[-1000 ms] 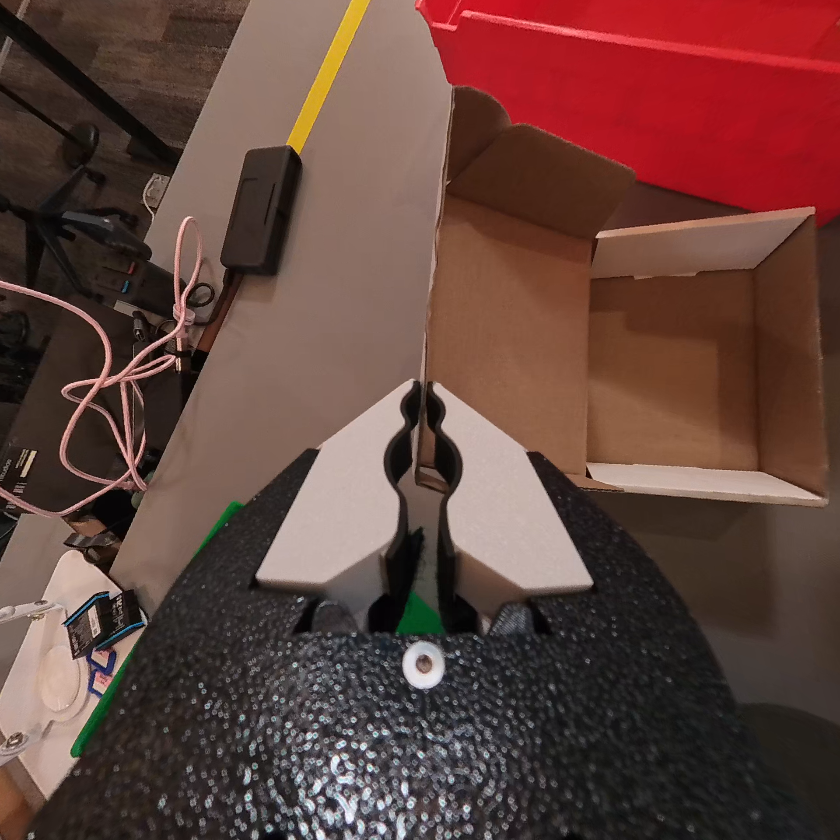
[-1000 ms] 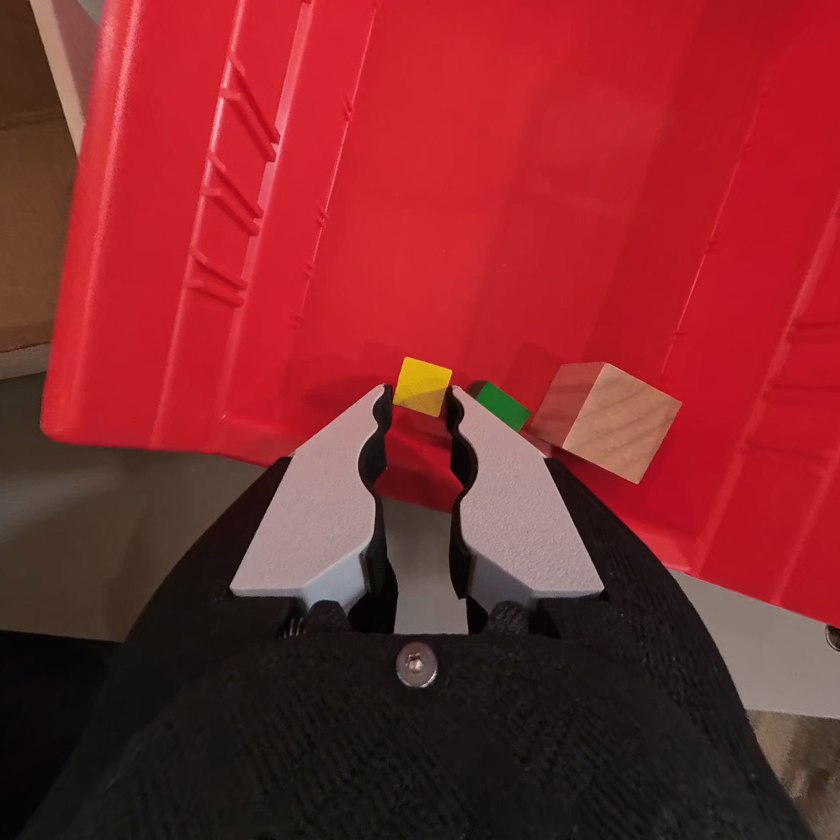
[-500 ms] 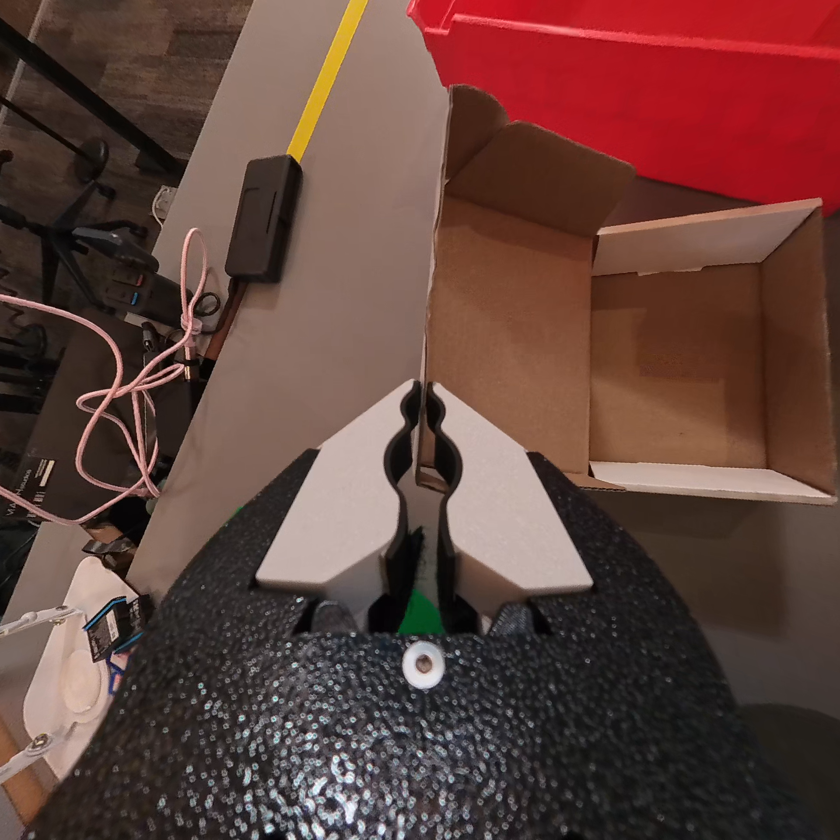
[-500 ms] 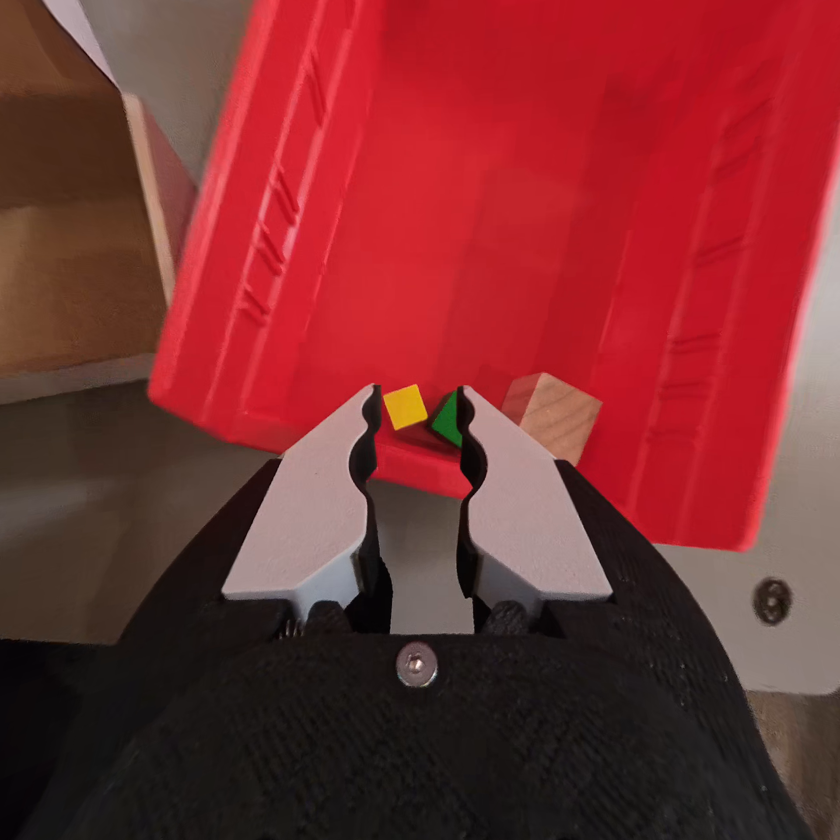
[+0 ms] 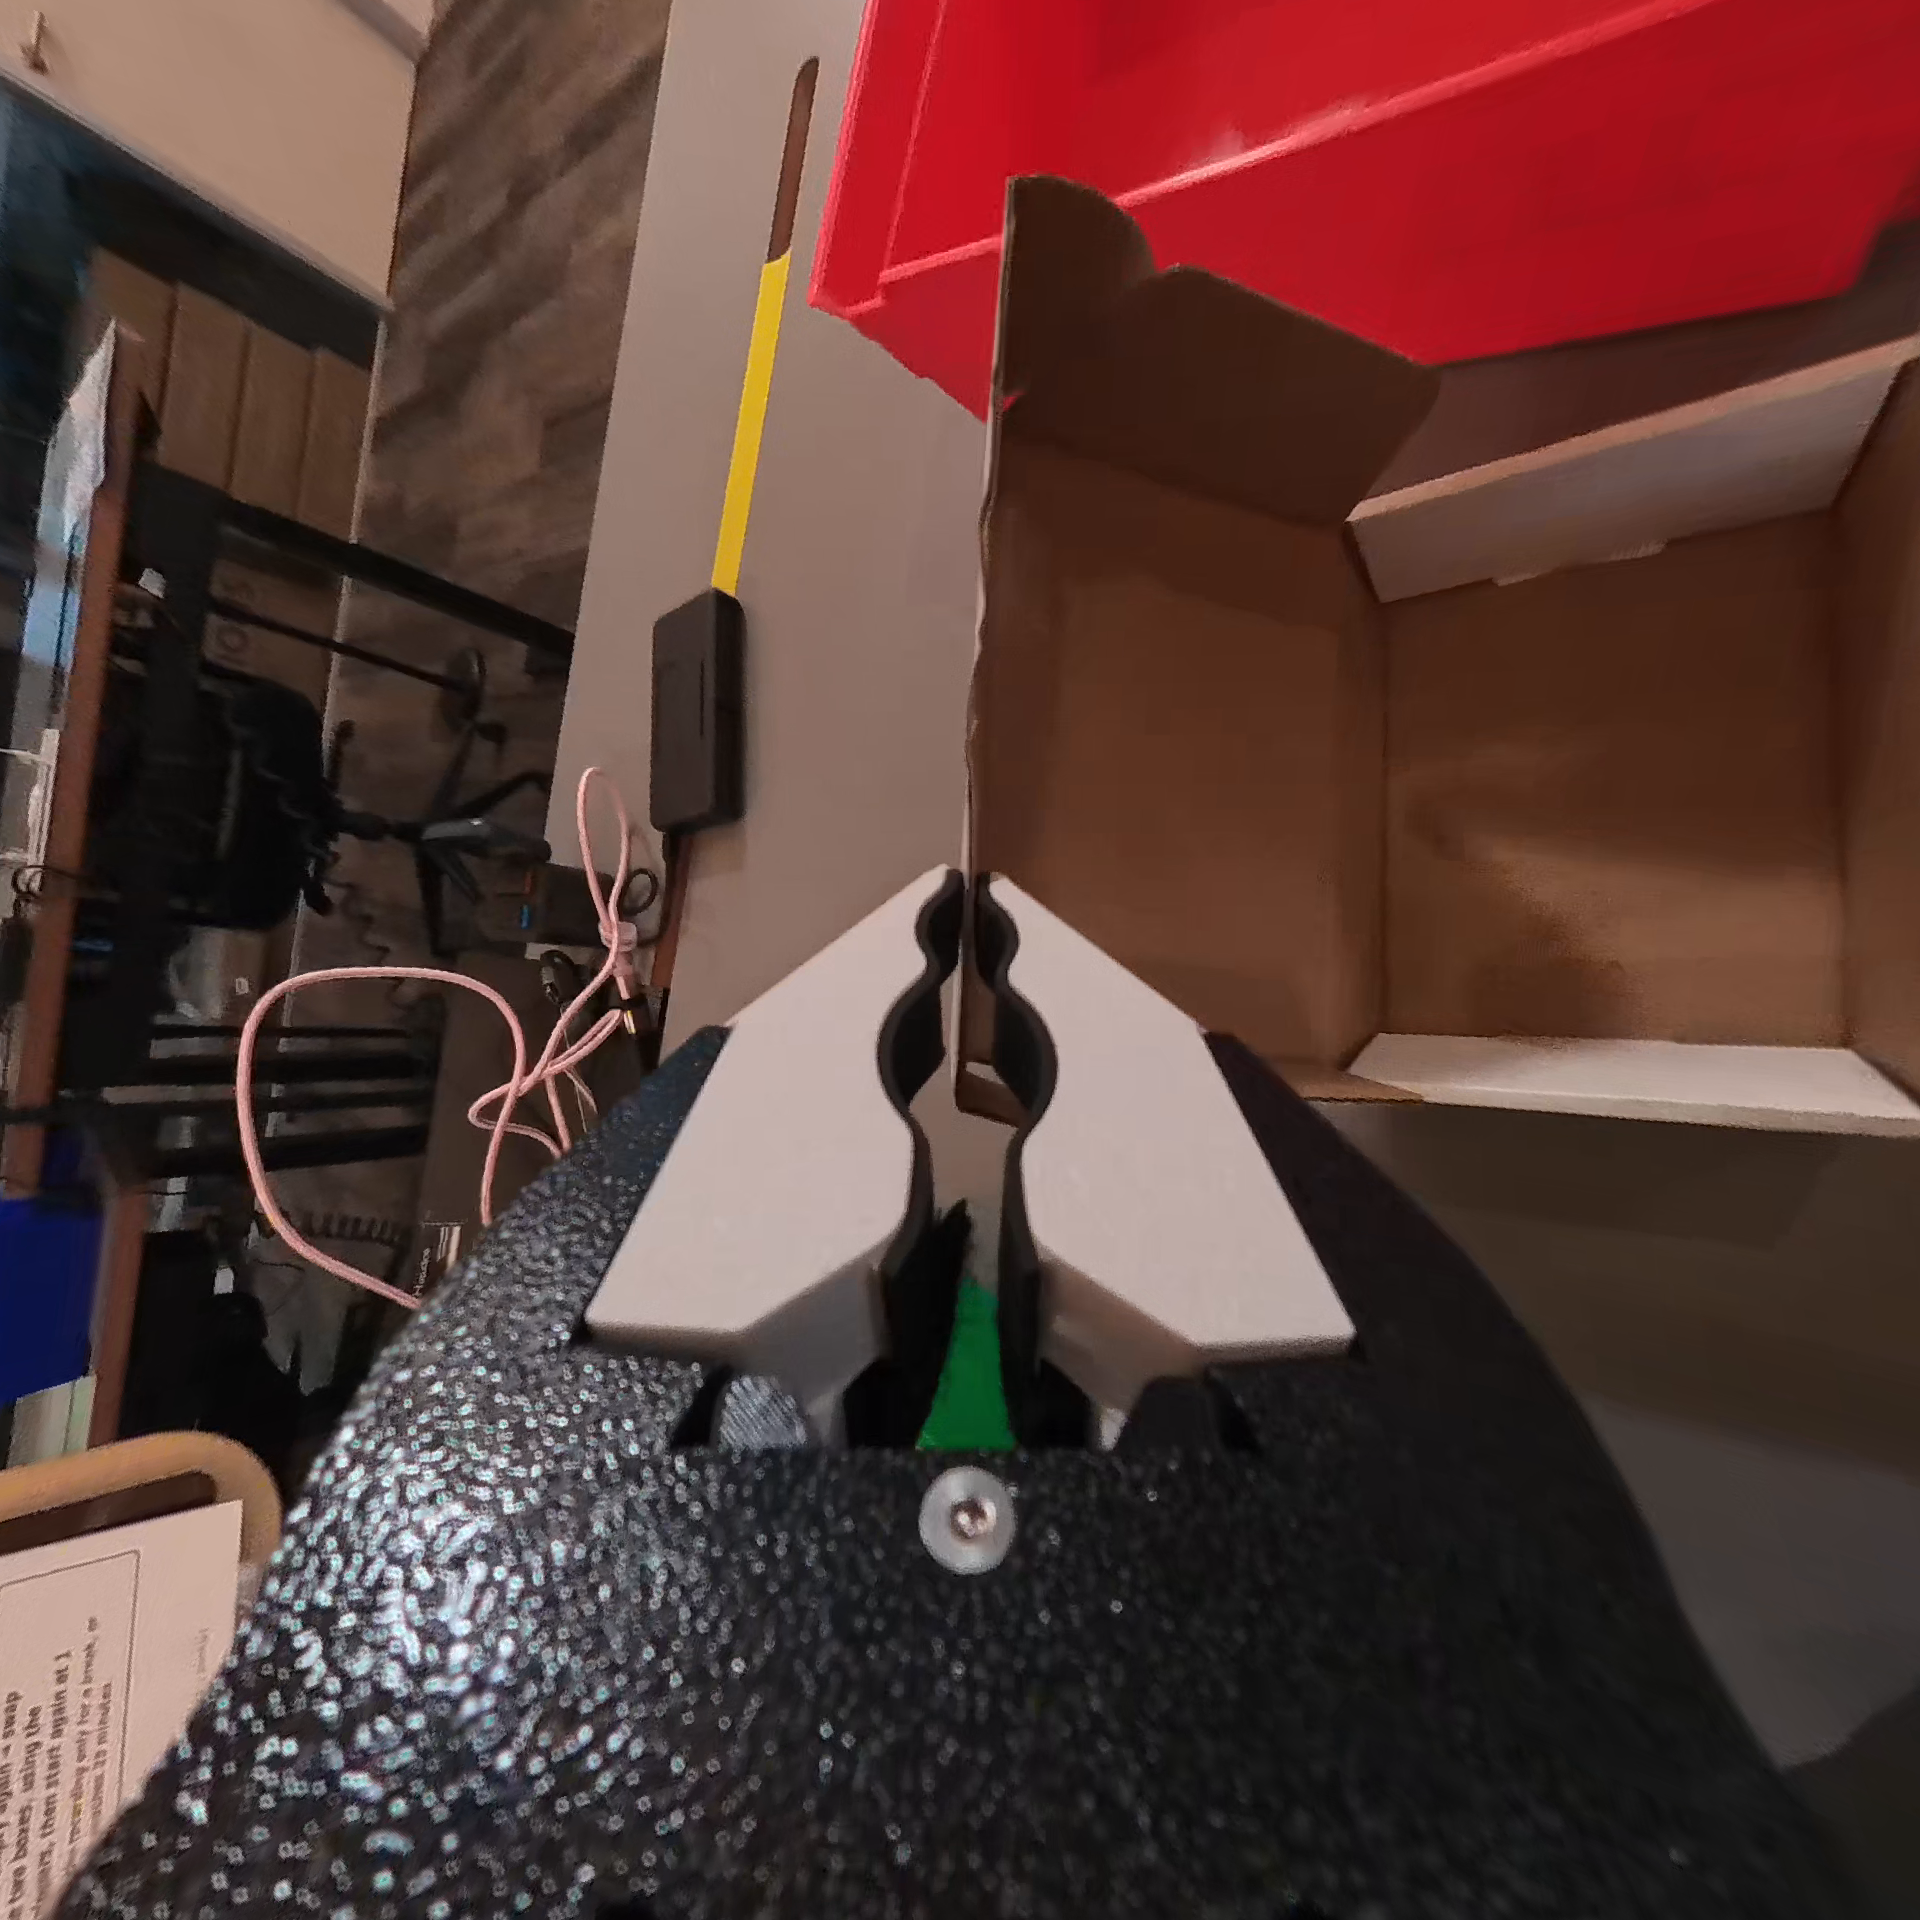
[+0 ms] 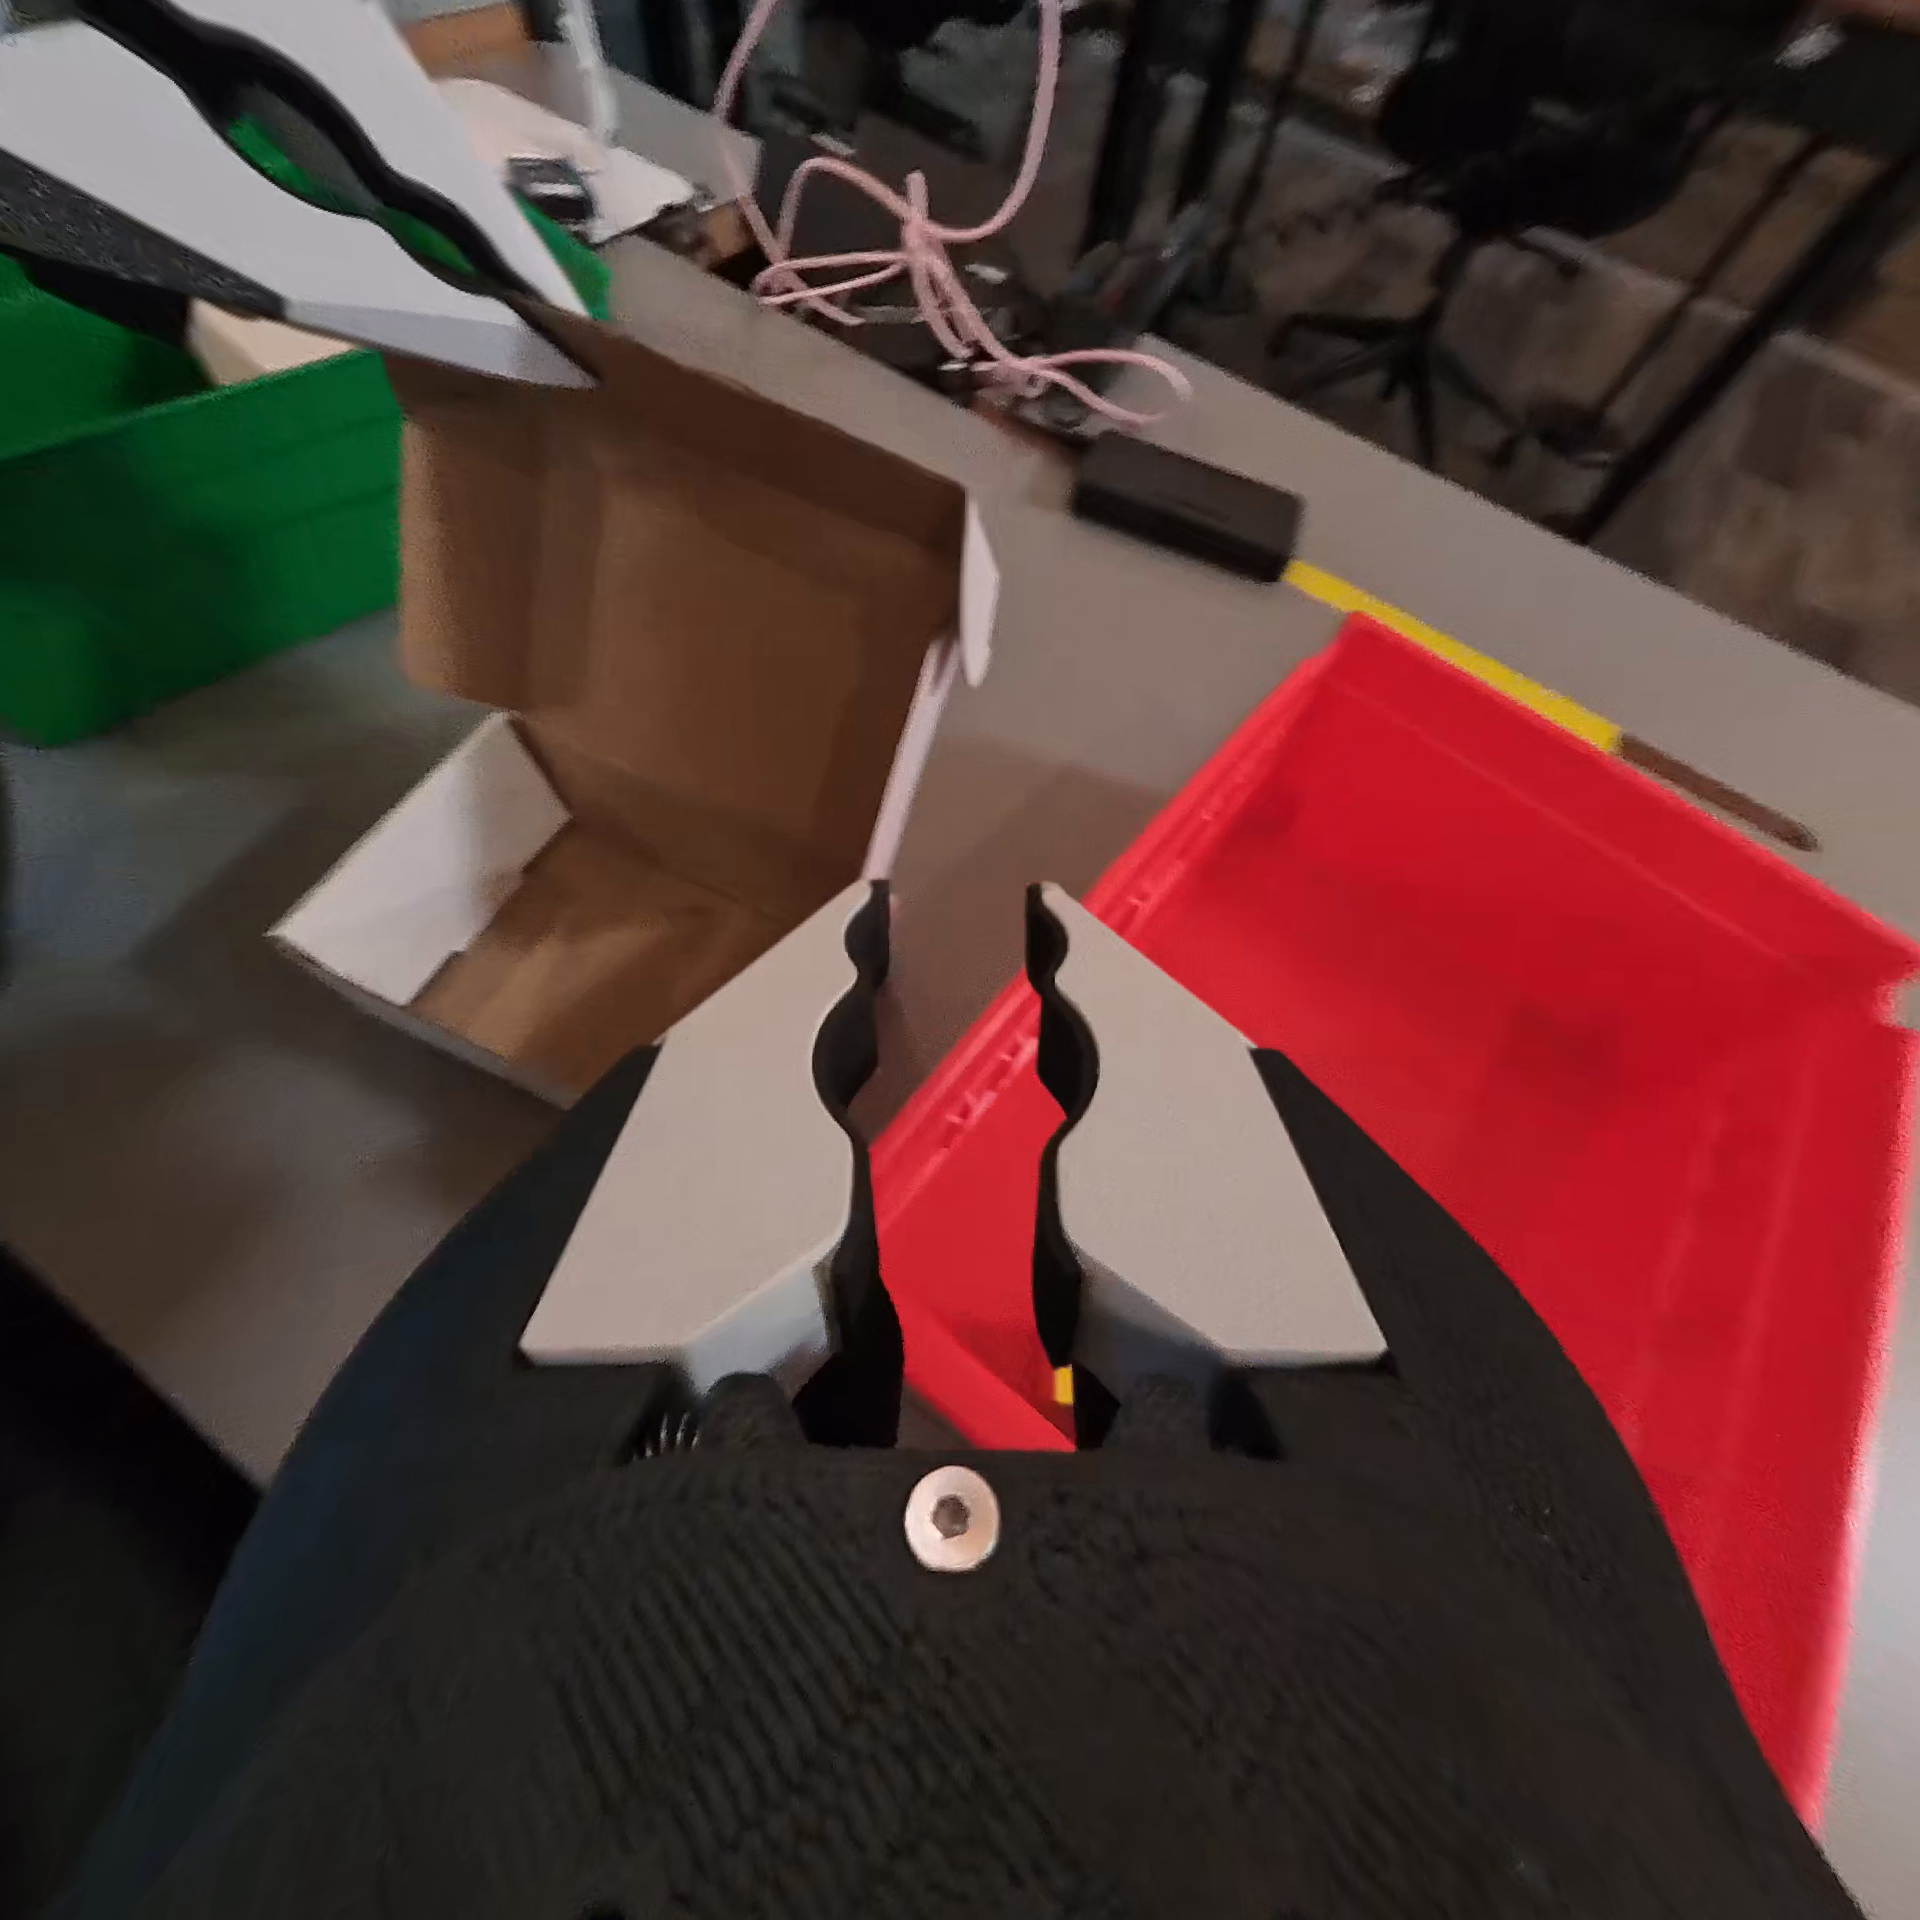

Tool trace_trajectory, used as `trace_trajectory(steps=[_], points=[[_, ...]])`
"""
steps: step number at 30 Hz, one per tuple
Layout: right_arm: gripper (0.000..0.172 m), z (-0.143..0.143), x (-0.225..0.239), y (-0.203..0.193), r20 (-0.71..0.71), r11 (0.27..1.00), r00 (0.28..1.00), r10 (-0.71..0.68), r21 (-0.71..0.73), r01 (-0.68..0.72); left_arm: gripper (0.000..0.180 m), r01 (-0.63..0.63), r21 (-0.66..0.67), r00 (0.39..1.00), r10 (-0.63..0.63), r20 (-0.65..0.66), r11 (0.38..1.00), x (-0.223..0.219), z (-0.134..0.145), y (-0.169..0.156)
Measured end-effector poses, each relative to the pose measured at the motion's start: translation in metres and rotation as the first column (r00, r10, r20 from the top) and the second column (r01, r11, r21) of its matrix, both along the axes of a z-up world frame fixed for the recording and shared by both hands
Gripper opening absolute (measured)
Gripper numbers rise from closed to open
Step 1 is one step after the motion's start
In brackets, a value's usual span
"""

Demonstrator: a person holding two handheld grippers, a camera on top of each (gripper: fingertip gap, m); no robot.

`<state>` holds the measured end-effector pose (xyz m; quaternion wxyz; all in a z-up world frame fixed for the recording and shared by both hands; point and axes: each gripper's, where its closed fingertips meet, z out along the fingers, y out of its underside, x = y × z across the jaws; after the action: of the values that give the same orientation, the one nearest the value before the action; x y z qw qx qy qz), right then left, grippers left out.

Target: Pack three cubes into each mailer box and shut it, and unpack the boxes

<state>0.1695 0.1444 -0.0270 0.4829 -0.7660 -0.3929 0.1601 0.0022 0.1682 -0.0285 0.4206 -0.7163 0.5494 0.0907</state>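
Item 1, mailer box (image 5: 1600, 831): brown corrugated card with white outer faces, standing open on the grey bench (image 5: 852, 623) just beside the red bin (image 5: 1403, 156). Interior visible in both views; no cubes can be seen inside. Lid (image 5: 1164, 748) raised upright, its side flaps folded inward.

Item 2, left claw (image 5: 968, 883): clenched on the free edge of the lid, grey fingers (image 5: 831, 1122) pressed against the card from either side. The right wrist view confirms this from farther off, showing the same claw (image 6: 520, 296) pinching the lid's upper corner.

Item 3, right claw (image 6: 958, 894): released, jaws apart, nothing between them; poised over the bench between box and bin. Not visible in the left wrist view.

Item 4, seen only in the right wrist view: green bin (image 6: 187, 520) behind the box; the red bin's interior (image 6: 1507, 1039), its far part bare and its near end hidden behind the claw; a small yellow scrap (image 6: 1062, 1384) glimpsed low between the fingers, identity unclear.

Item 5, seen only in the left wrist view: printed sheet (image 5: 73, 1704) at lower left; shelving and stored goods beyond the bench edge.

Item 6, common to both views: black adapter (image 5: 698, 712), yellow tape strip (image 5: 750, 416), pink cable (image 5: 540, 1039). Right wrist view is motion-blurred.
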Motion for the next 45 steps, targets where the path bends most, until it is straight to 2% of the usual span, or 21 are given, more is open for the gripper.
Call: trace_trajectory(steps=[1, 5, 10, 13, 16, 21, 23, 25, 28, 31, 36, 38, 39, 41, 42, 43, 44, 45], points=[[0.025, 0.0, -0.008, -0.001, -0.005, 0.999, 0.999, 0.032, -0.019, -0.032, 0.0, 0.001, 0.005, 1.0, -0.001, 0.003, 1.0, 0.001, 0.002, -0.003], [0.036, -0.01, -0.031, -0.007, -0.002, 0.994, 0.996, 0.09, -0.063, -0.09, 0.0, 0.044, 0.054, 0.999, -0.044, -0.016, 0.998, 0.009, 0.009, -0.019], [0.04, -0.021, -0.036, -0.008, -0.04, 0.994, 0.998, 0.04, -0.096, -0.043, 0.0, 0.062, 0.134, 0.991, -0.045, -0.125, 0.989, 0.015, 0.009, -0.03], [0.049, -0.015, -0.028, -0.002, -0.074, 0.999, 0.997, -0.022, -0.025, 0.021, 0.0, 0.025, 0.139, 0.997, -0.015, -0.07, 0.99, 0.02, 0.012, -0.04], [0.049, -0.02, -0.031, -0.011, -0.113, 0.998, 0.993, -0.015, -0.065, 0.008, 0.001, -0.009, 0.136, 1.0, 0.011, -0.017, 0.991, 0.022, 0.013, -0.047], [0.031, -0.035, -0.042, -0.022, -0.089, 0.999, 0.996, 0.008, -0.042, -0.012, 0.002, -0.119, 0.088, 0.981, 0.103, 0.166, 0.989, 0.028, 0.012, -0.06], [0.03, -0.049, -0.046, -0.026, -0.039, 0.998, 0.999, 0.03, -0.056, -0.032, 0.003, -0.133, 0.051, 0.963, 0.117, 0.244, 0.99, 0.033, 0.01, -0.07], [0.028, -0.053, -0.048, -0.024, -0.019, 1.0, 1.0, 0.009, -0.028, -0.01, 0.004, -0.15, 0.034, 0.944, 0.133, 0.302, 0.988, 0.036, 0.011, -0.075], [0.017, -0.054, -0.046, -0.022, 0.018, 1.0, 1.0, -0.021, -0.005, 0.021, 0.005, -0.195, -0.007, 0.903, 0.183, 0.389, 0.981, 0.037, 0.012, -0.077], [0.004, -0.054, -0.043, -0.02, -0.004, 0.998, 0.998, -0.062, -0.012, 0.062, 0.006, -0.21, -0.011, 0.869, 0.192, 0.457, 0.978, 0.038, 0.012, -0.077], [0.004, -0.057, -0.041, -0.024, -0.078, 0.996, 0.993, -0.091, -0.018, 0.09, 0.008, -0.197, 0.024, 0.839, 0.155, 0.522, 0.98, 0.04, 0.01, -0.082], [0.001, -0.055, -0.037, -0.024, -0.108, 0.994, 0.988, -0.107, -0.024, 0.105, 0.014, -0.227, 0.083, 0.816, 0.144, 0.56, 0.97, 0.037, 0.01, -0.087], [0.001, -0.054, -0.038, -0.025, -0.137, 0.995, 0.986, -0.098, -0.047, 0.092, 0.024, -0.245, 0.104, 0.791, 0.137, 0.596, 0.964, 0.035, 0.009, -0.093], [0.0, -0.055, -0.039, -0.025, -0.161, 0.994, 0.982, -0.098, -0.056, 0.09, 0.064, -0.298, 0.127, 0.714, 0.133, 0.687, 0.946, 0.025, 0.006, -0.108], [0.0, -0.055, -0.04, -0.025, -0.168, 0.995, 0.981, -0.093, -0.052, 0.085, 0.074, -0.329, 0.123, 0.658, 0.134, 0.741, 0.936, 0.019, 0.005, -0.115], [0.0, -0.055, -0.041, -0.027, -0.175, 0.995, 0.981, -0.089, -0.054, 0.08, 0.075, -0.356, 0.119, 0.606, 0.132, 0.785, 0.927, 0.014, 0.003, -0.122], [0.0, -0.055, -0.042, -0.028, -0.183, 0.996, 0.98, -0.083, -0.053, 0.075, 0.076, -0.37, 0.12, 0.581, 0.129, 0.803, 0.921, 0.011, -0.001, -0.128], [0.0, -0.055, -0.043, -0.028, -0.185, 0.996, 0.979, -0.083, -0.05, 0.075, 0.077, -0.388, 0.112, 0.581, 0.148, 0.8, 0.915, 0.007, -0.006, -0.131]])
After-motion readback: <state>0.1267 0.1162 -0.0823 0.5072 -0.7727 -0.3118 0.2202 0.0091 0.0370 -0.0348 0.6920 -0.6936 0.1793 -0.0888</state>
